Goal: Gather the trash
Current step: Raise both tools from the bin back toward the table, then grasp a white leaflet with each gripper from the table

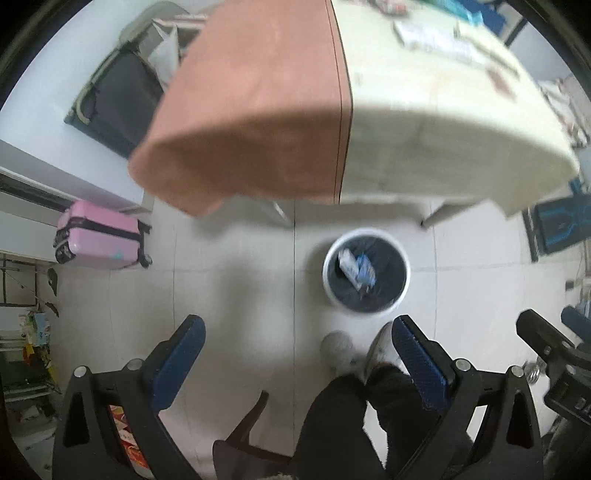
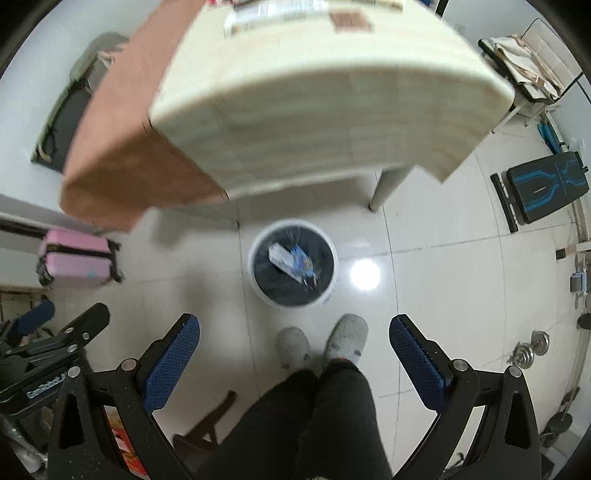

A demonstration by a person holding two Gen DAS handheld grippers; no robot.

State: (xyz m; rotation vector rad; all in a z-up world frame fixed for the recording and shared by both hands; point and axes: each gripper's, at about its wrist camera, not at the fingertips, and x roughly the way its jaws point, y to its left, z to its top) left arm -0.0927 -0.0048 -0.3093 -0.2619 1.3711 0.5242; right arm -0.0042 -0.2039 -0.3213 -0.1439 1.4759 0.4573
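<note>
A white trash bin (image 1: 328,275) (image 2: 255,275) with a dark liner stands on the tiled floor below the table's front edge. Inside it lie white and blue wrappers (image 1: 356,268) (image 2: 291,260). My left gripper (image 1: 297,334) hangs open high above the floor, short of the bin and slightly left of it, nothing between its blue pads. My right gripper (image 2: 293,332) is also open and empty, above the person's grey slippers (image 2: 347,341), with the bin just ahead. Papers and packets (image 1: 432,35) (image 2: 273,11) lie on the table top, blurred.
The table (image 1: 424,110) (image 2: 332,110) wears a cream cloth and an orange-brown cloth (image 1: 251,110). A pink suitcase (image 1: 101,240) stands at the left; a dark suitcase (image 1: 122,96) lies farther back. A black-and-blue bench (image 2: 546,186) and weights (image 2: 532,349) are at the right. A dark chair (image 2: 207,424) stands by the person's legs.
</note>
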